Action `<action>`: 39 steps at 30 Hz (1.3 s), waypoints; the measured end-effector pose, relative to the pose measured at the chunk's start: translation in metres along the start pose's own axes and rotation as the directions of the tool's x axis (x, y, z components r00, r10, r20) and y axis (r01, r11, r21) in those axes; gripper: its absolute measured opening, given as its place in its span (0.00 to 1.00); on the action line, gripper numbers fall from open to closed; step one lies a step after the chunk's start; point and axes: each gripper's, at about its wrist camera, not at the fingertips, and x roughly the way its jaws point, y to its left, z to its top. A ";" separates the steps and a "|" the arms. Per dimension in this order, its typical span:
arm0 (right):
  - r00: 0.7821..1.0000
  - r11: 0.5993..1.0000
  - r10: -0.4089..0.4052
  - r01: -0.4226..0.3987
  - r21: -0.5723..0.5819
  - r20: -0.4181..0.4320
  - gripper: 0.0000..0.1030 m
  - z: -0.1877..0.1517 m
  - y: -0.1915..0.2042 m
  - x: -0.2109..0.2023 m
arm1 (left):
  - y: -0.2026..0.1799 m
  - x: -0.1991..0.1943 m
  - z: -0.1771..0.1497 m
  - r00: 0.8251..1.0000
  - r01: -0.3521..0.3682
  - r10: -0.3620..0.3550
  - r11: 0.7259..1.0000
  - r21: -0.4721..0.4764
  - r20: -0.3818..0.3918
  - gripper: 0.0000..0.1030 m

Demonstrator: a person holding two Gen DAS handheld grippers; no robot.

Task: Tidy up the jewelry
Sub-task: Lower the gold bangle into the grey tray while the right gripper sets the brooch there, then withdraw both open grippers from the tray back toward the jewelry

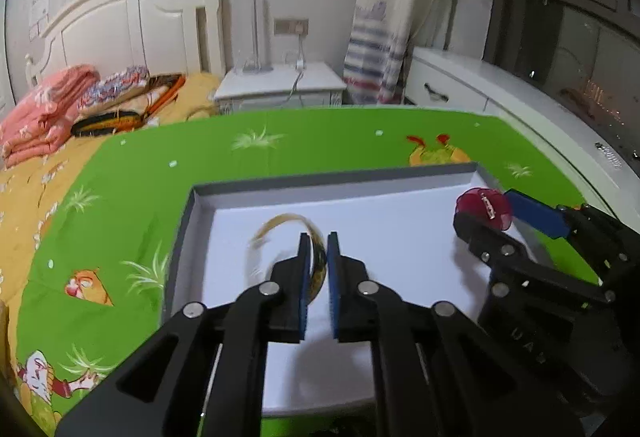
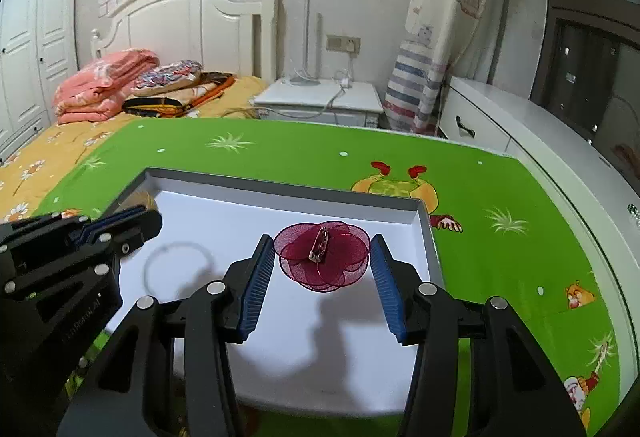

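With the left gripper (image 1: 319,269) clamped on the amber bangle (image 1: 280,225) over the white tray's (image 1: 400,237) left half and the right gripper (image 2: 322,269) pinching the red mesh flower brooch (image 2: 324,257) near its right edge, either could slip and drop outside.

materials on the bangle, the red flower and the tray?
Bangle: translucent amber, glossy, probably resin or plastic. Flower: sheer crimson mesh petals with see-through overlaps, and what looks like a metal clip at centre. Tray: likely cardboard, grey outside, matte white inside.
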 end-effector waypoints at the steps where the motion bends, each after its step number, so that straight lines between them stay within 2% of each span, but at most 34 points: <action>1: 1.000 1.000 0.011 -0.011 0.010 -0.012 0.47 0.001 -0.001 0.003 | 0.002 0.004 0.000 1.000 -0.003 0.003 1.000 -0.007 -0.011 0.11; 3: 1.000 1.000 0.012 -0.012 0.025 -0.025 0.48 0.002 -0.002 0.006 | 0.005 0.008 -0.001 1.000 -0.014 0.013 1.000 -0.021 -0.024 0.27; 4: 1.000 1.000 0.010 -0.009 0.027 -0.026 0.48 0.003 -0.003 0.007 | 0.007 0.007 -0.001 1.000 -0.010 0.010 0.999 -0.032 -0.019 0.30; 5: 1.000 1.000 0.009 -0.008 0.029 -0.024 0.48 0.003 -0.004 0.007 | 0.008 0.006 -0.001 1.000 -0.020 0.020 0.999 -0.035 -0.011 0.43; 6: 1.000 1.000 0.008 -0.008 0.029 -0.022 0.49 0.002 -0.004 0.006 | 0.008 0.004 -0.001 0.999 -0.035 0.035 0.999 -0.037 -0.001 0.60; 9: 1.000 0.999 0.002 -0.002 0.036 -0.014 0.52 -0.001 -0.005 0.002 | 0.009 -0.009 -0.003 0.995 -0.079 0.082 0.996 -0.048 0.063 0.76; 14: 1.000 0.999 0.006 -0.007 0.041 0.003 0.52 -0.011 -0.007 -0.013 | 0.010 -0.034 -0.013 0.984 -0.116 0.123 0.991 -0.060 0.131 0.91; 16: 1.000 0.999 0.014 -0.015 0.048 0.019 0.58 -0.017 -0.009 -0.026 | 0.008 -0.050 -0.022 0.980 -0.111 0.119 0.992 -0.057 0.161 0.93; 19: 0.999 0.999 0.023 -0.025 0.046 0.044 0.60 -0.029 -0.009 -0.047 | 0.004 -0.076 -0.043 0.972 -0.115 0.119 0.993 -0.030 0.203 0.93; 27: 0.996 0.999 0.039 -0.040 0.016 0.078 0.64 -0.073 -0.007 -0.104 | 0.000 -0.128 -0.104 0.964 -0.142 0.135 0.990 0.016 0.231 0.94; 32: 0.998 0.999 0.041 -0.041 -0.009 0.053 0.64 -0.101 -0.005 -0.122 | 0.008 -0.144 -0.135 0.975 -0.120 0.116 0.993 0.007 0.191 0.94; 35: 0.998 0.999 0.049 -0.049 -0.012 0.025 0.64 -0.120 -0.005 -0.128 | 0.019 -0.153 -0.149 0.983 -0.071 0.074 0.997 -0.025 0.167 0.94; 39: 0.999 0.998 0.042 -0.043 -0.047 -0.020 0.64 -0.142 -0.002 -0.127 | 0.029 -0.156 -0.166 0.990 -0.051 0.058 0.997 -0.056 0.127 0.94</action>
